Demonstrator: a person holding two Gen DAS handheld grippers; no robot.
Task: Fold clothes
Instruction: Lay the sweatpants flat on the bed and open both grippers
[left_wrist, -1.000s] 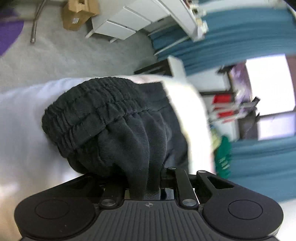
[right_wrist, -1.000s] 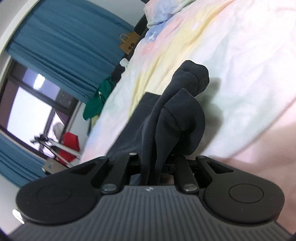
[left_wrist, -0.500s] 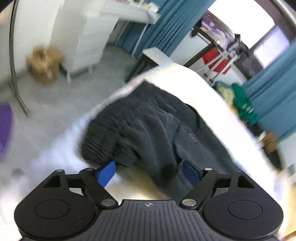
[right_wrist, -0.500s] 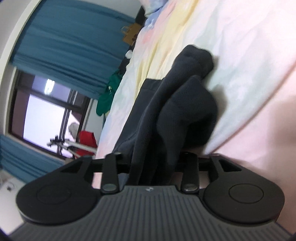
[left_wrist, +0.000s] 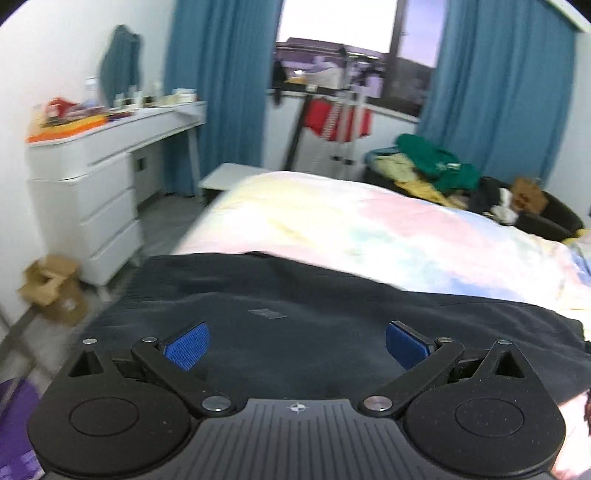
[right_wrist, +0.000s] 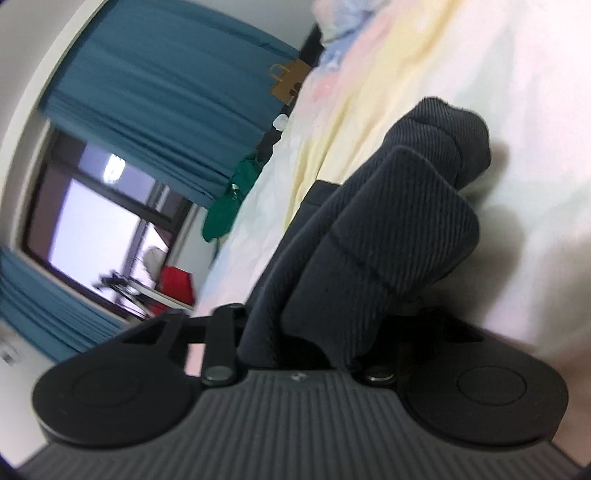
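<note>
Dark sweatpants (left_wrist: 295, 295) lie spread across the near end of the pastel bed (left_wrist: 369, 229) in the left wrist view. My left gripper (left_wrist: 295, 347) is open and empty just above them, its blue pads (left_wrist: 186, 345) wide apart. In the right wrist view my right gripper (right_wrist: 299, 347) is shut on the ribbed cuff ends of the sweatpants (right_wrist: 391, 236), which bunch up over the jaws. Its fingertips are hidden by the cloth.
A white dresser (left_wrist: 99, 184) with clutter stands to the left of the bed, a cardboard box (left_wrist: 55, 288) on the floor by it. A drying rack (left_wrist: 332, 122), blue curtains (left_wrist: 221, 74) and a pile of clothes (left_wrist: 436, 166) are beyond the bed's far end.
My left gripper has let go of the waistband, opened and drawn back and up. The sweatpants now lie flat on the bed. My right gripper keeps its hold and has tilted.
</note>
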